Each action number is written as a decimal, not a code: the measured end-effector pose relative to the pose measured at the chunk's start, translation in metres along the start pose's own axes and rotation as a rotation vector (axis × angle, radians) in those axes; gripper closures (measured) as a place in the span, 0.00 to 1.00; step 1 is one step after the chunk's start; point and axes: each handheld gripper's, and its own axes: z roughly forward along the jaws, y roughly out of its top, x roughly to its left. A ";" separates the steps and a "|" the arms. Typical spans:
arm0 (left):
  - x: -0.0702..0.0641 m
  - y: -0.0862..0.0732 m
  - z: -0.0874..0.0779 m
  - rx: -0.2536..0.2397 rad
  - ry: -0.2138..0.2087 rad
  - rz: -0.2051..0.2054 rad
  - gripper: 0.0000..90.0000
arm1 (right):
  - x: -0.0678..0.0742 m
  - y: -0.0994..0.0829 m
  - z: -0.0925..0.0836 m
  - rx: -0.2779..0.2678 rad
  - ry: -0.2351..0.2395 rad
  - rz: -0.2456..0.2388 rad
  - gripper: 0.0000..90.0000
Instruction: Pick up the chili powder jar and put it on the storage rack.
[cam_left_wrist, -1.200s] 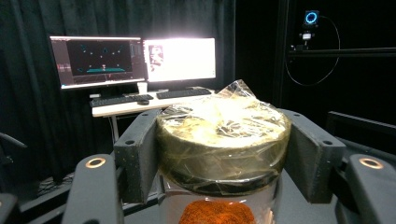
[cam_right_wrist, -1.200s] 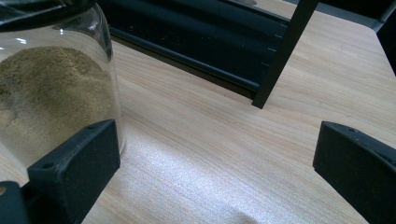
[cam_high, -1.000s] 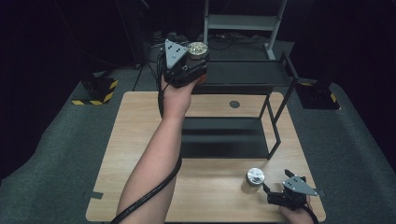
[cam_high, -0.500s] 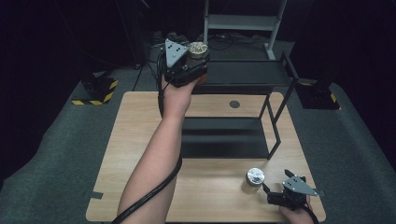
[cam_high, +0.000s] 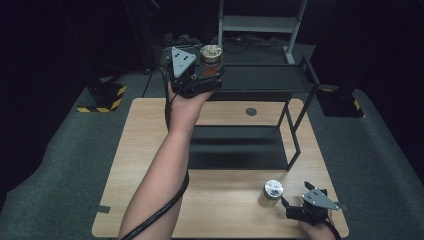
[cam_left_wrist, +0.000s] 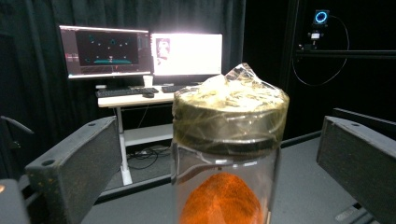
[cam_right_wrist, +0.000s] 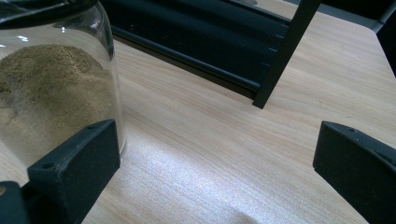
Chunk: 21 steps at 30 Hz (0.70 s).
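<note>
Jar of orange powder stands on black shelf, monitors behind.

Between the wide-apart matt black plastic jaws of the left gripper stands a clear, glossy glass jar of rough orange powder; its lid is wrapped in crinkled, shiny film. It stands on the matt black metal rack, a smooth dark shelf. Just beside the left jaw of the right gripper, whose pads look finely grained and dull, is a second jar of smooth clear glass holding coarse olive-tan powder. Under that gripper, the table is pale wood-grain laminate with a soft satin sheen
</note>
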 end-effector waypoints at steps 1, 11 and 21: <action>0.000 0.000 -0.002 -0.002 0.000 0.003 0.00 | 0.000 0.000 0.000 0.000 -0.001 0.000 0.00; -0.004 -0.003 -0.024 -0.012 -0.011 0.028 0.00 | 0.001 0.000 0.000 0.002 -0.003 -0.009 0.00; -0.010 -0.012 -0.050 -0.005 -0.026 0.068 0.00 | 0.002 0.001 0.000 0.006 -0.004 -0.015 0.00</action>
